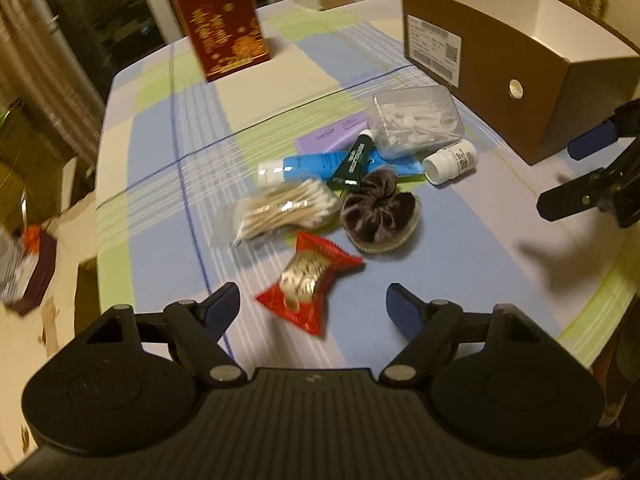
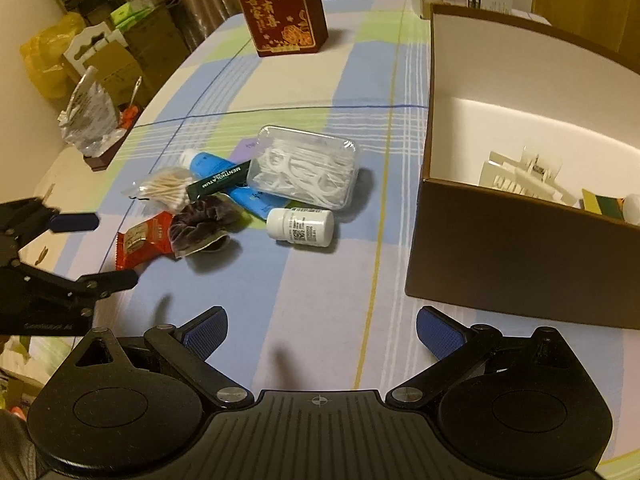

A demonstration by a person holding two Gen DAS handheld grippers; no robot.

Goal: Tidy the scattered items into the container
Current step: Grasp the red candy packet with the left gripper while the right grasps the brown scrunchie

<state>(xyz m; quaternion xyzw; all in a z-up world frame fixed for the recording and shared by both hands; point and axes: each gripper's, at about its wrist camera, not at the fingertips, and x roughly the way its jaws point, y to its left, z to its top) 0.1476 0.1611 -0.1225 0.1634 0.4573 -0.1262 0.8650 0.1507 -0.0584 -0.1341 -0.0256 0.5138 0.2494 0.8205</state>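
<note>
With both the left gripper (image 1: pixel 313 307) and right gripper (image 2: pixel 322 330) spread and empty, we next close on the red foil snack packet (image 1: pixel 308 280), low centre in the left view, for the brown cardboard box (image 2: pixel 516 256).

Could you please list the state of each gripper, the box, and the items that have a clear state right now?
left gripper: open, empty, above the red snack packet.
right gripper: open, empty.
brown box: open-topped, a few things already inside.
white pill bottle: lying on its side, cap on.
clear floss-pick case: closed, resting on the pile.
blue tube: lying flat, capped, under the dark green tube.
</note>
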